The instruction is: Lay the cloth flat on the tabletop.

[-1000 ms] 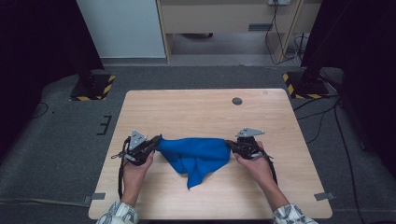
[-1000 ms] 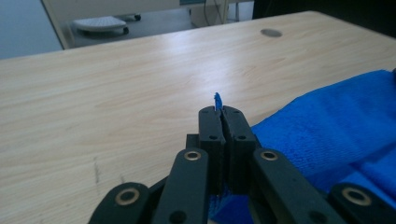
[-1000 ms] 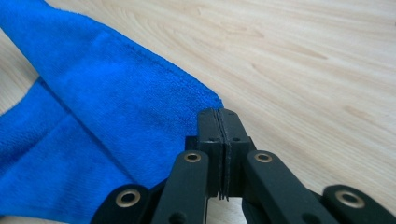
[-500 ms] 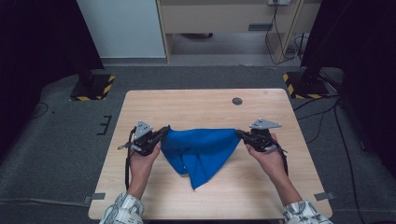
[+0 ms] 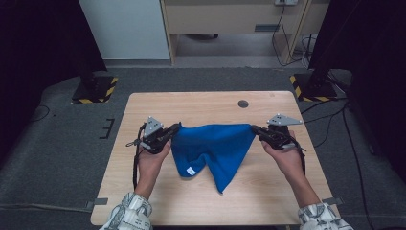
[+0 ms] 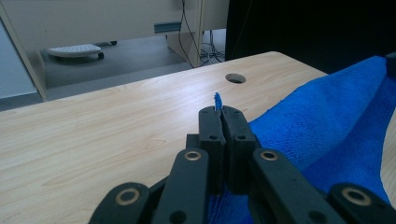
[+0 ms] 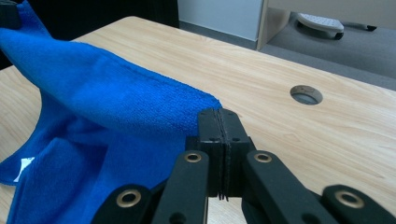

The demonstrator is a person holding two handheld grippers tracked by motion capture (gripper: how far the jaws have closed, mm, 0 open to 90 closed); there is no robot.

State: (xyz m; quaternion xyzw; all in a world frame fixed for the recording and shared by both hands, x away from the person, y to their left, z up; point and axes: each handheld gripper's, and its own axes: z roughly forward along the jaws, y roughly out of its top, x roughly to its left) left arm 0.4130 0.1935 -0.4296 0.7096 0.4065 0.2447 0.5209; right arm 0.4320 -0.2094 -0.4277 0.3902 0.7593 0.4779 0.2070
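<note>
Bright even overhead light, dark room edges, soft shadows, slightly soft focus

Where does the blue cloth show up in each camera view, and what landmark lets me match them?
High view: the blue cloth hangs at table centre, stretched between both tongs.
Left gripper view: it fills the right side, a corner pinched in the shut jaws.
Right gripper view: it fills the left side, a corner pinched in the shut jaws.
Shared landmark: the round hole in the tabletop.

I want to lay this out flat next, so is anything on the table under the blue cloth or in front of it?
Nothing visible does. The blue cloth hangs between the left claw and right claw, both shut on its corners. The table around it is bare wood apart from a cable hole farther back.
</note>
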